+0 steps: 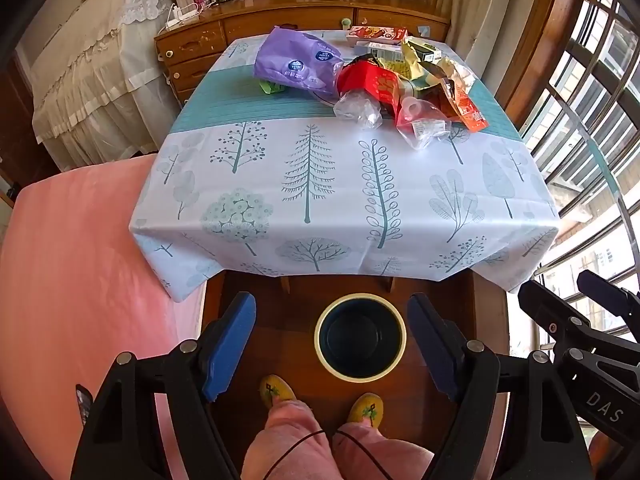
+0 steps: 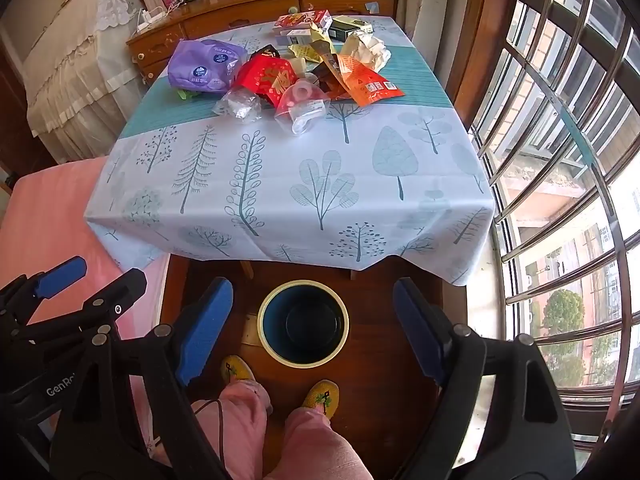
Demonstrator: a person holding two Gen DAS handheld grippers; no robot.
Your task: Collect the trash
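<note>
A pile of trash lies at the far side of the table [image 1: 344,208]: a purple bag [image 1: 296,62], a red packet [image 1: 370,80], clear plastic wrappers [image 1: 358,110], an orange packet [image 1: 470,110] and small boxes [image 1: 376,36]. In the right wrist view the same purple bag [image 2: 204,64], red packet [image 2: 268,78] and orange packet [image 2: 370,84] show. A dark bin with a cream rim [image 1: 360,338] stands on the floor in front of the table; it also shows in the right wrist view [image 2: 303,323]. My left gripper [image 1: 332,344] and right gripper [image 2: 312,326] are both open and empty, held above the bin.
A pink bed [image 1: 72,272] lies to the left. A wooden dresser [image 1: 256,28] stands behind the table. Barred windows [image 2: 560,160] run along the right. The person's yellow slippers [image 1: 276,390] stand just behind the bin.
</note>
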